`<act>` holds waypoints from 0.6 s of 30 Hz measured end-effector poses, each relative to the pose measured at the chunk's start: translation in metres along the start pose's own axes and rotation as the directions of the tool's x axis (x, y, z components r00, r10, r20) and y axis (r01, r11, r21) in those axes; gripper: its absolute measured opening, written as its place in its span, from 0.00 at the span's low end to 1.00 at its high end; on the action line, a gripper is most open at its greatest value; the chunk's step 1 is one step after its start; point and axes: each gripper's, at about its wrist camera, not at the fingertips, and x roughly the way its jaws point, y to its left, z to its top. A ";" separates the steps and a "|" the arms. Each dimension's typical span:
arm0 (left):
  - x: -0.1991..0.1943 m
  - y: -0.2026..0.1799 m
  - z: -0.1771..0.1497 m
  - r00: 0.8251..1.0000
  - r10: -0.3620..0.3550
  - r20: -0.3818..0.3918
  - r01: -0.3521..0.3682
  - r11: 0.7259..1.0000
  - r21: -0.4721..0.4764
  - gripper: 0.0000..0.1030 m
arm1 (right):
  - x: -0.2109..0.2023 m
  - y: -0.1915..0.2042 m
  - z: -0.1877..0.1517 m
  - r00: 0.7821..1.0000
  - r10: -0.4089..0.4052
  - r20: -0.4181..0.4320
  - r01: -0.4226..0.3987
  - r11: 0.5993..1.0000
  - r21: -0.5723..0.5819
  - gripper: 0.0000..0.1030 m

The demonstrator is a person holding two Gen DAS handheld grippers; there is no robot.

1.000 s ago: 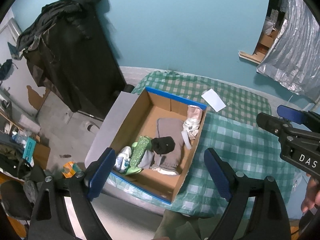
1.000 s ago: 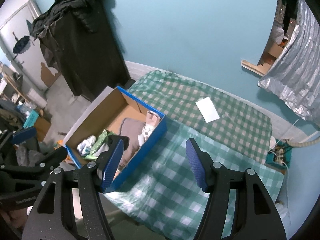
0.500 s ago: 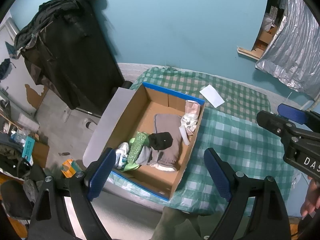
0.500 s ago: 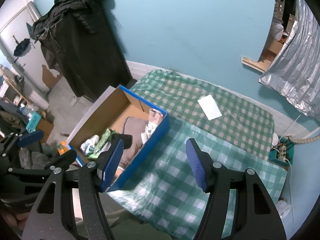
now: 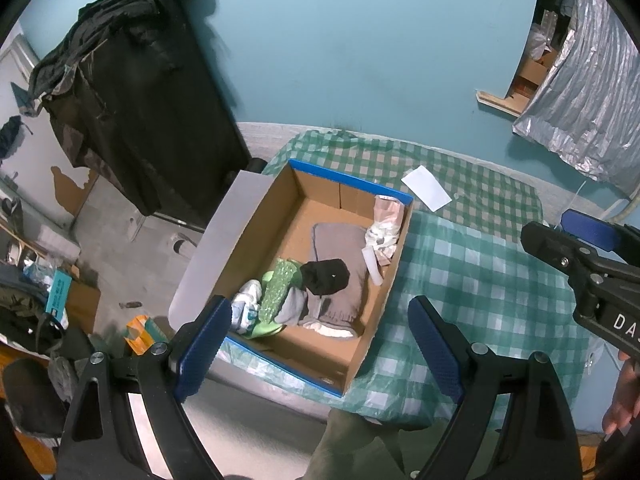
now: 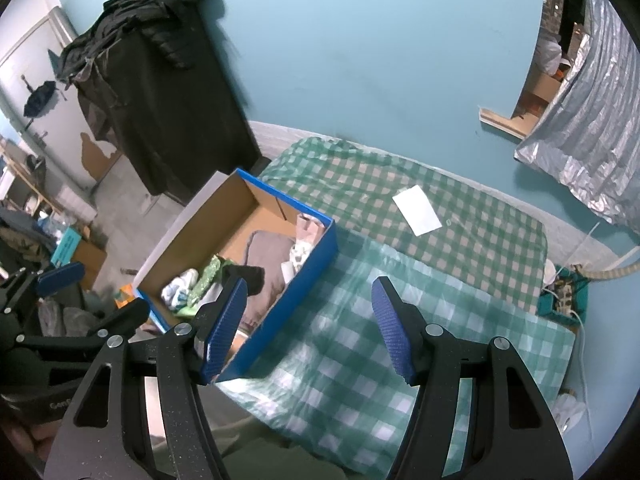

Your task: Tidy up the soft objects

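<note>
Overhead, both cameras have risen slightly over the last second, so the cardboard box (image 5: 304, 256) looks a little smaller and sits farther below. That pull-back suggests a pause between moves, with nothing carried. At the left, the left gripper (image 5: 316, 336) hovers above the near end of the box, jaws wide and empty. Inside lie the soft things: white socks (image 5: 246, 304), a green sock (image 5: 276, 288), a black sock (image 5: 326, 276) on a folded grey cloth (image 5: 340, 256), and a pink bundle (image 5: 386, 216) against the right wall. The box sits at the left edge of the tabletop (image 6: 400, 300), overhanging the floor. Rightward, the checked cloth is bare except for a white paper (image 6: 417, 209), giving wide room. The right gripper (image 6: 308, 320) hangs above it, jaws wide, holding nothing.
</note>
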 end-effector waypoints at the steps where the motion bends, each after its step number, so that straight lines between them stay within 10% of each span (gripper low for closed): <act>1: 0.000 0.000 -0.001 1.000 0.000 0.001 0.000 1.000 0.000 0.88 | 0.000 0.000 0.000 1.000 0.000 0.000 0.000 1.000 -0.001 0.62; 18: -0.002 -0.001 -0.007 1.000 0.002 -0.006 -0.002 1.000 0.012 0.88 | -0.002 0.005 -0.009 1.000 -0.007 -0.002 0.007 1.000 0.007 0.62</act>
